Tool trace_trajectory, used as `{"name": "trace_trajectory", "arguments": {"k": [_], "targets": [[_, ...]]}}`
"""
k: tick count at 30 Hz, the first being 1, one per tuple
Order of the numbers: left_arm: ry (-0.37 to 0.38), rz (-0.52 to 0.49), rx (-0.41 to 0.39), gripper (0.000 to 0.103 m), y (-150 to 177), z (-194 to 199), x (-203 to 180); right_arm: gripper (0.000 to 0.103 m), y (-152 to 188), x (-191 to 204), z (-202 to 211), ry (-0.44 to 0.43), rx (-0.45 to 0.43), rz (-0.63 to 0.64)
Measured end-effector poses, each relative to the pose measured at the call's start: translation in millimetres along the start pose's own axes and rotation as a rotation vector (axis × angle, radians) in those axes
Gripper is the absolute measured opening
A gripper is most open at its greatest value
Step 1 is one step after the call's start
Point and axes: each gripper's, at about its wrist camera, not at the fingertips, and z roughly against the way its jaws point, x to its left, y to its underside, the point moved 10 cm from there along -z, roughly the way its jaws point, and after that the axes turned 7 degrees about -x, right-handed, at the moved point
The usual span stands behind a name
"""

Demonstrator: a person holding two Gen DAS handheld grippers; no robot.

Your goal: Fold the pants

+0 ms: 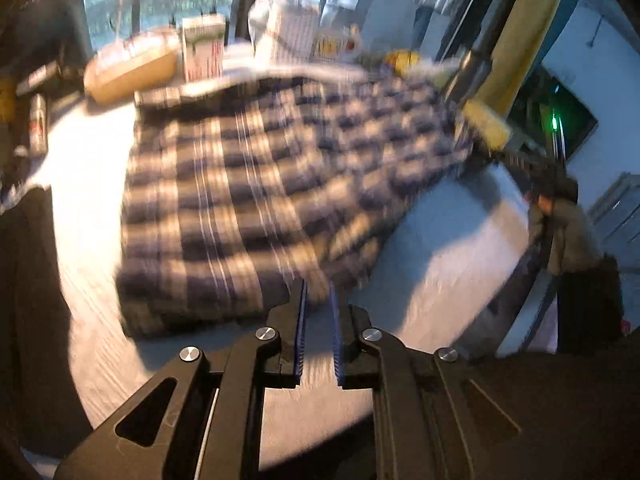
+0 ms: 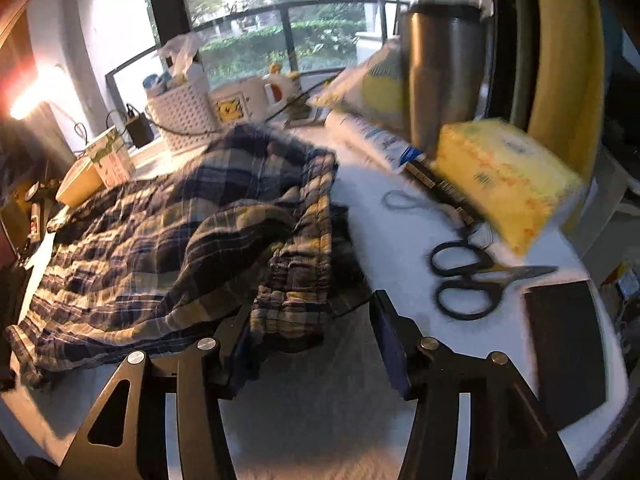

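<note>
The blue and tan plaid pants (image 1: 256, 184) lie spread on the white table (image 1: 440, 240), blurred in the left wrist view. My left gripper (image 1: 317, 292) sits at their near corner. Its blue pads (image 1: 301, 320) are almost together, with a bit of cloth pinched at the tips. In the right wrist view the pants (image 2: 168, 240) lie bunched, with the gathered waistband (image 2: 304, 240) nearest. My right gripper (image 2: 312, 304) stands open around the waistband's near edge. Cloth drapes over its left finger (image 2: 240, 340), and the right finger (image 2: 390, 340) is clear of the cloth.
Black scissors (image 2: 468, 280), a yellow tissue pack (image 2: 504, 180), a steel tumbler (image 2: 440, 76) and a dark flat slab (image 2: 568, 352) sit right of the pants. A white basket (image 2: 184, 116), cartons and a mug line the far edge by the window.
</note>
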Motion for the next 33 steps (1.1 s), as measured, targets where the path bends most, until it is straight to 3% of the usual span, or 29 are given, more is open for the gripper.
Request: {"name": "trace_trajectory", "arguments": {"k": [4,6,8,11,13,18,22,28,33], "targets": [[-0.019,-0.018,-0.087,0.037,-30,-8,11,0.056,-22,11,27,-0.012,-0.098,0.02],[-0.058,-0.015,-0.087,0.037,-34,-21,23,0.056,-30,32,36,-0.055,-0.131,0.04],[-0.098,0.021,-0.03,0.037,-27,-41,42,0.056,-30,64,36,-0.125,-0.127,0.098],[-0.161,0.066,0.051,0.037,-9,-62,64,0.056,-20,104,22,-0.189,-0.079,0.168],[-0.153,0.084,0.037,0.037,-1,-59,70,0.056,-5,126,7,-0.217,-0.028,0.209],[-0.151,0.106,0.01,0.037,17,-42,78,0.056,35,143,-30,-0.21,0.117,0.252],[-0.158,0.111,0.058,0.037,20,-30,89,0.06,34,147,-29,-0.232,0.121,0.287],[-0.226,0.03,-0.029,0.037,-40,-21,122,0.06,-11,131,-3,-0.218,-0.006,0.272],[-0.178,-0.056,-0.05,0.037,-95,-49,117,0.06,-46,111,-6,-0.179,-0.059,0.245]]}}
